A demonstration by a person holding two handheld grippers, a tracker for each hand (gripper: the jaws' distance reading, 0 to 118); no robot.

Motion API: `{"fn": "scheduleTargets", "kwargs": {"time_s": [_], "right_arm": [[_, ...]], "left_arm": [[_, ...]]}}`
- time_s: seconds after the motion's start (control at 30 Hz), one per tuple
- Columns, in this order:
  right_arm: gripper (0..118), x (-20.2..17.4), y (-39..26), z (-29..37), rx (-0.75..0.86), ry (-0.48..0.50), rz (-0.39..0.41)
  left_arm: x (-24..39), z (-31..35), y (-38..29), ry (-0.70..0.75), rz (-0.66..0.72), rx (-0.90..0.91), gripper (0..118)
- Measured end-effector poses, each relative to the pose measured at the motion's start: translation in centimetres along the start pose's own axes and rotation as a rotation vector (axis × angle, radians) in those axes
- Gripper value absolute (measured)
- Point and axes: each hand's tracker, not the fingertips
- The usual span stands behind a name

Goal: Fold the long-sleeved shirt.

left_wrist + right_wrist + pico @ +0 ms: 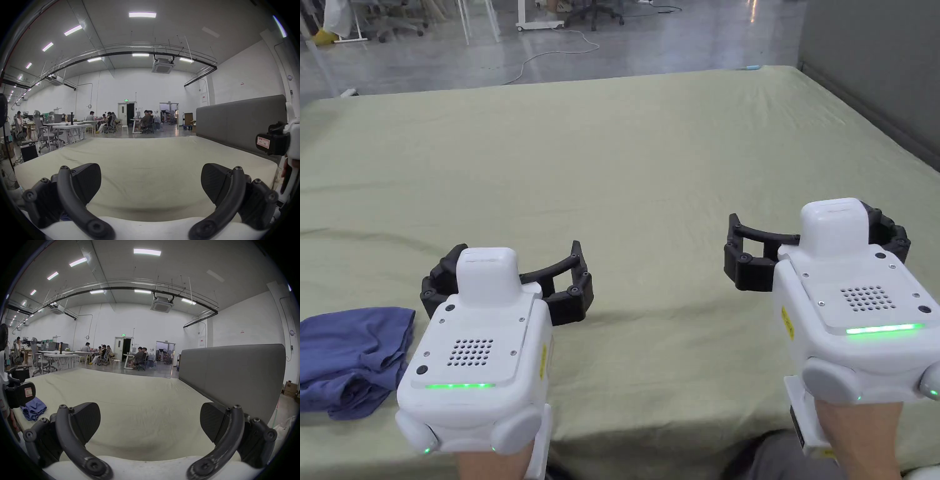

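A blue long-sleeved shirt [353, 359] lies crumpled in a heap at the near left of the pale green bed sheet [625, 156]. It also appears in the right gripper view as the shirt [34, 409] at far left. My left gripper [509, 269] hovers just right of the heap, jaws wide apart and holding nothing. My right gripper [815, 240] hovers over bare sheet farther right, also open and holding nothing. Each gripper's own view, left gripper [151, 181] and right gripper [150, 421], has only sheet between the spread jaws.
A grey padded headboard [227, 378] runs along the bed's right side. Beyond the far edge is a shiny floor with a loose cable [550, 53], white desks [69, 128], office chairs and several seated people [146, 120].
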Motion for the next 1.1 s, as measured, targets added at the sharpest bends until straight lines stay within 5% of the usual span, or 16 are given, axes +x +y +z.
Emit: {"fn": "scheduleTargets", "kwargs": {"time_s": [1.1], "right_arm": [[118,0.08,0.27,-0.15,0.002,0.014,-0.013]], "left_arm": [[-0.50,-0.19,0.20,-0.002,0.001,-0.002,118]]}}
